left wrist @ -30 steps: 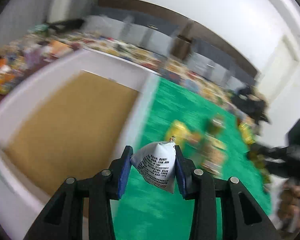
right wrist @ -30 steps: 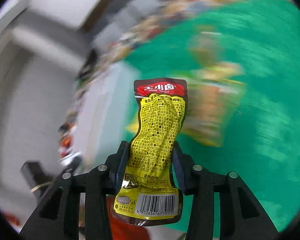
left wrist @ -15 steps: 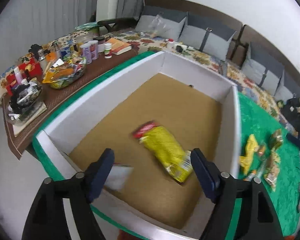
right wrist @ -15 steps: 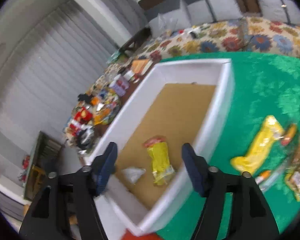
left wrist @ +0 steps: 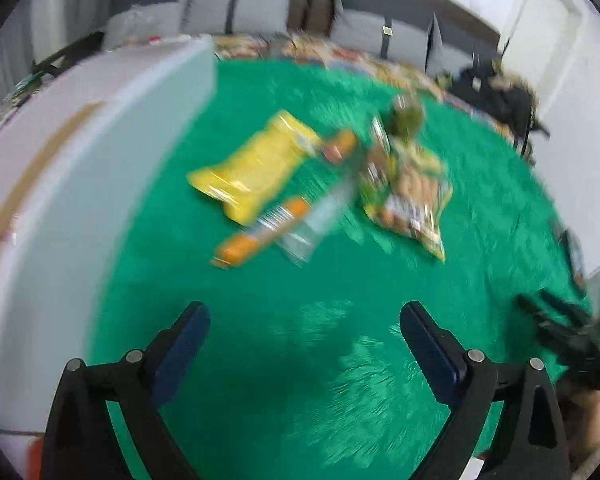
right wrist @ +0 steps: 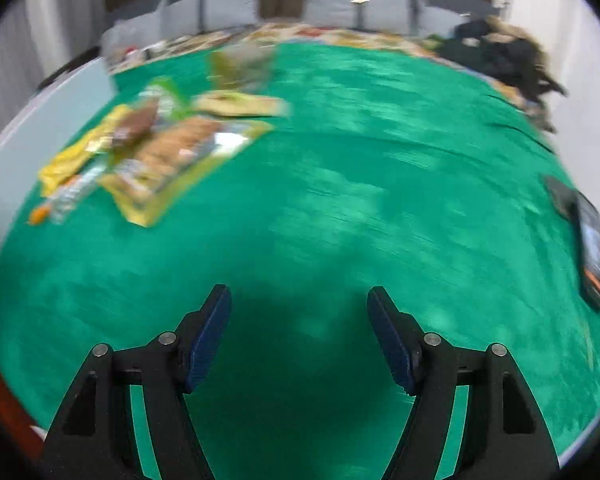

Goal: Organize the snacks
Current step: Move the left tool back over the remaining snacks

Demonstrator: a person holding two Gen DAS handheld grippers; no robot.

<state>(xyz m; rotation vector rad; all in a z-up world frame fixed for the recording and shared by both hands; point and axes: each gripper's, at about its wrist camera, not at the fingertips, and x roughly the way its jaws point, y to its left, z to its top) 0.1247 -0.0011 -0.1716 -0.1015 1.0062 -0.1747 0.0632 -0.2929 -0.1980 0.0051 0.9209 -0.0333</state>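
Both views are blurred by motion. My left gripper (left wrist: 305,322) is open and empty above the green cloth (left wrist: 340,360). Ahead of it lie several snack packets: a yellow packet (left wrist: 256,168), an orange and clear packet (left wrist: 276,224) and a biscuit packet (left wrist: 410,200). The white box (left wrist: 60,168) stands at the left. My right gripper (right wrist: 299,308) is open and empty above the green cloth (right wrist: 380,220). The same snack pile (right wrist: 156,152) lies to its far left.
A dark phone-like object (right wrist: 588,240) lies on the cloth at the right. The other gripper (left wrist: 572,340) shows at the right edge of the left wrist view. Grey cushions (left wrist: 260,12) and a patterned cover line the back.
Both grippers let go of their packets into the white box and opened. They have since swung right, away from the box, over the green cloth toward the snack pile.
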